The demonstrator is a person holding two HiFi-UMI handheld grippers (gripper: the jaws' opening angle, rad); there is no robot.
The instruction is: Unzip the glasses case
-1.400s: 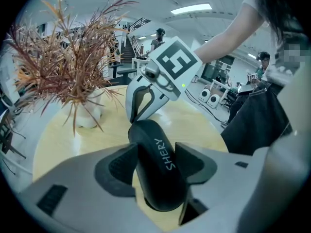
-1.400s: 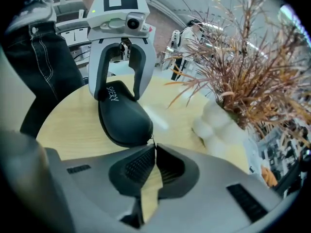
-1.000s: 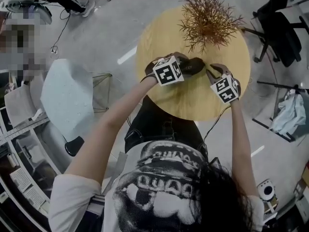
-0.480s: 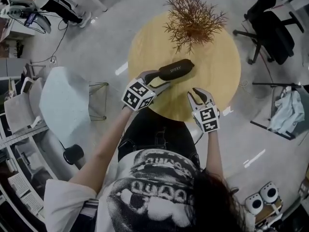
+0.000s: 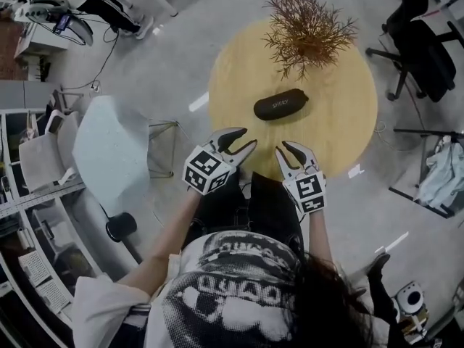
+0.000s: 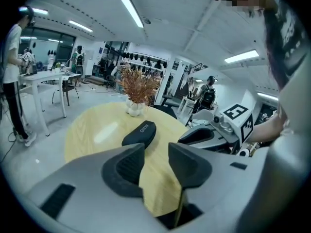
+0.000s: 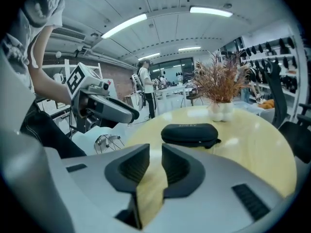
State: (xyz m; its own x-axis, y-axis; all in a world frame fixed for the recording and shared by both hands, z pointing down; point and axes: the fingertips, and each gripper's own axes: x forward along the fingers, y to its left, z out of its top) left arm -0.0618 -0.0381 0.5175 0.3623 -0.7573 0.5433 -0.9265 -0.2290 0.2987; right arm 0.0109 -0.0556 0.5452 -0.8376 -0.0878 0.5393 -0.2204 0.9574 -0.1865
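the left gripper (image 5: 248,138) hangs at the near rim of the round tabletop (image 5: 333,133), aimed across it. its fingers (image 6: 124,171) stand apart with a clear gap; they have just been closing in, and only bare wood shows between them, so it carries nothing.

the black glasses case (image 5: 280,104) lies flat near the middle of the tabletop, well apart from both grippers, with a vase of dried branches (image 5: 308,27) beyond it. its two halves sit together. a small tab sticks out at its right-hand end in the right gripper view, probably the zip pull, though it is too small to be sure, and the zip line itself cannot be read.

the right gripper (image 5: 281,148) hangs beside the left one, also at the near rim. its fingers (image 7: 177,171) have just been closing too and now leave only a narrow slit, with nothing in it.

as a judgement, no grip is on the case at this point, and how far the zip is done up or undone cannot be told. if it is shut, the next move calls for one gripper to pin the case body down, and the other to pinch that small tab and draw it around the seam.
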